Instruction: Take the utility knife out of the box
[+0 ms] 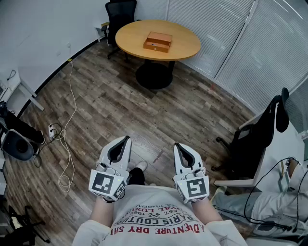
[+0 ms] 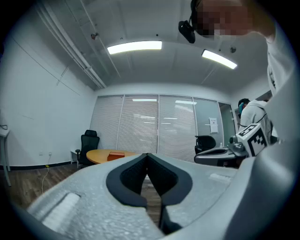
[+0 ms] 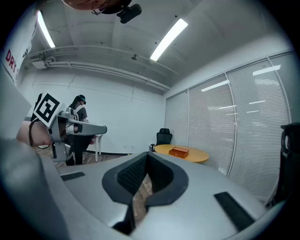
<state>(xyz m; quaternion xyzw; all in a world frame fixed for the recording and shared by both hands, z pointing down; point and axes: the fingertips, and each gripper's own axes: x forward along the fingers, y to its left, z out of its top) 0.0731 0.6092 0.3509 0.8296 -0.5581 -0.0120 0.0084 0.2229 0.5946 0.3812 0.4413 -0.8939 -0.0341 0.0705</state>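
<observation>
A closed brown wooden box (image 1: 158, 41) lies on the round wooden table (image 1: 183, 48) across the room; it also shows as a small box (image 2: 116, 153) in the left gripper view and a small box (image 3: 179, 151) in the right gripper view. The utility knife is not visible. My left gripper (image 1: 127, 139) and right gripper (image 1: 177, 145) are held side by side close to my body, far from the table. Both are shut with nothing between their jaws, the tips meeting in the left gripper (image 2: 147, 155) and the right gripper (image 3: 146, 153).
A black office chair (image 1: 120, 14) stands behind the table. A white cable (image 1: 67, 144) runs along the wood floor at left. Another black chair (image 1: 260, 134) and a white desk (image 1: 288, 158) are at right. A second person (image 3: 78, 115) stands by a desk.
</observation>
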